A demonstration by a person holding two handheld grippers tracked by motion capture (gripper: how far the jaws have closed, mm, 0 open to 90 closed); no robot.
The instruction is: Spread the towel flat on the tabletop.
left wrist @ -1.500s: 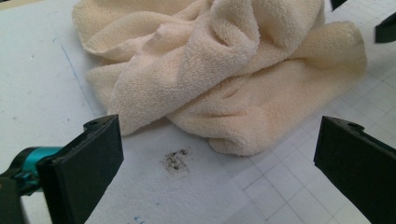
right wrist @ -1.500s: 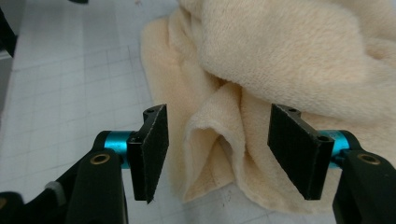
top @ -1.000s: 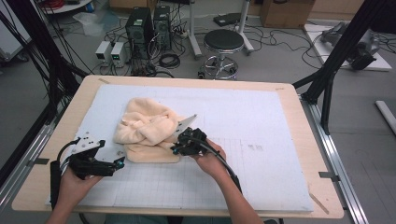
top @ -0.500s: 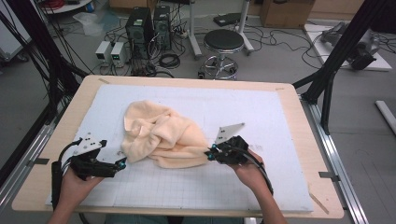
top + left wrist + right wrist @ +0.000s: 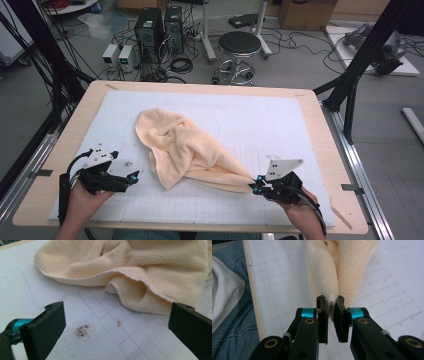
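The towel [image 5: 185, 150] lies rumpled mid-surface, one corner drawn out toward your right. Your right tongs [image 5: 256, 188] are clamped on that corner, hand low at the near edge. Your left tongs [image 5: 134, 177] gape empty, level, just beside the towel's left edge.

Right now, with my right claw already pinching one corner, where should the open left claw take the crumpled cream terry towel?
Grip the cream terry towel at its near edge, the thin hem arching just off the white grid mat. Bring the left claw straight ahead and low: that lifted single layer likely fits between open jaws, unlike the bunched folds behind.
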